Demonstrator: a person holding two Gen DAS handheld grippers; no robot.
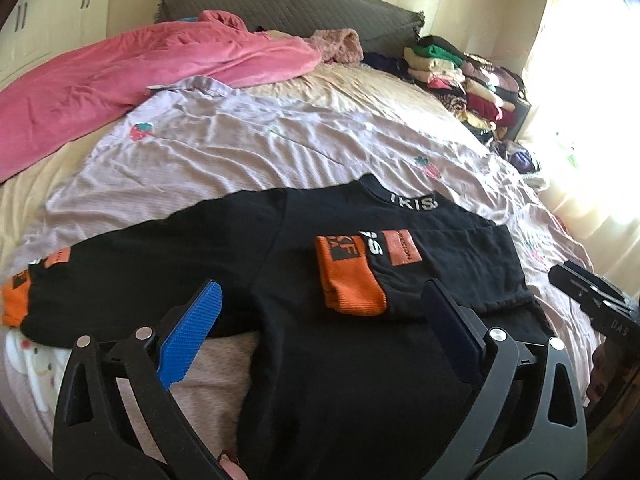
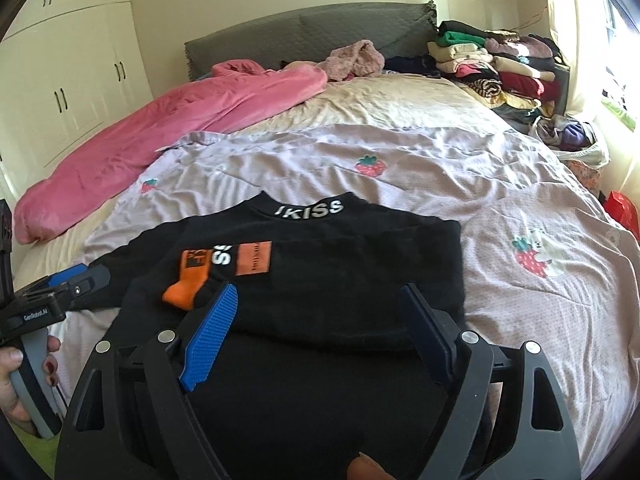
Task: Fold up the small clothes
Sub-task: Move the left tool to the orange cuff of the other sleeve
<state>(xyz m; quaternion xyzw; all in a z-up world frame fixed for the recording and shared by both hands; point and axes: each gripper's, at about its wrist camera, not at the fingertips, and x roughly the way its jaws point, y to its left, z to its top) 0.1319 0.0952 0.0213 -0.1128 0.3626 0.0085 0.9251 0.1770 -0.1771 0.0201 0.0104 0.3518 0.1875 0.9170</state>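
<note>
A small black top (image 1: 304,240) with orange cuffs and a white "IKISS" collar lies flat on the bed, also in the right wrist view (image 2: 340,264). Its right sleeve is folded across the chest, orange cuff (image 1: 352,280) on top. Its left sleeve lies stretched out to the left, cuff (image 1: 16,300) at the edge. My left gripper (image 1: 324,292) is open and empty, over the top's lower left part. My right gripper (image 2: 320,300) is open and empty, over the folded sleeve. The left gripper also shows at the left of the right wrist view (image 2: 76,280).
A lilac strawberry-print sheet (image 2: 440,168) covers the bed. A pink blanket (image 2: 168,120) lies at the back left. Stacks of folded clothes (image 2: 492,64) sit at the back right by the grey headboard (image 2: 304,28). White wardrobes (image 2: 68,80) stand left. A window is right.
</note>
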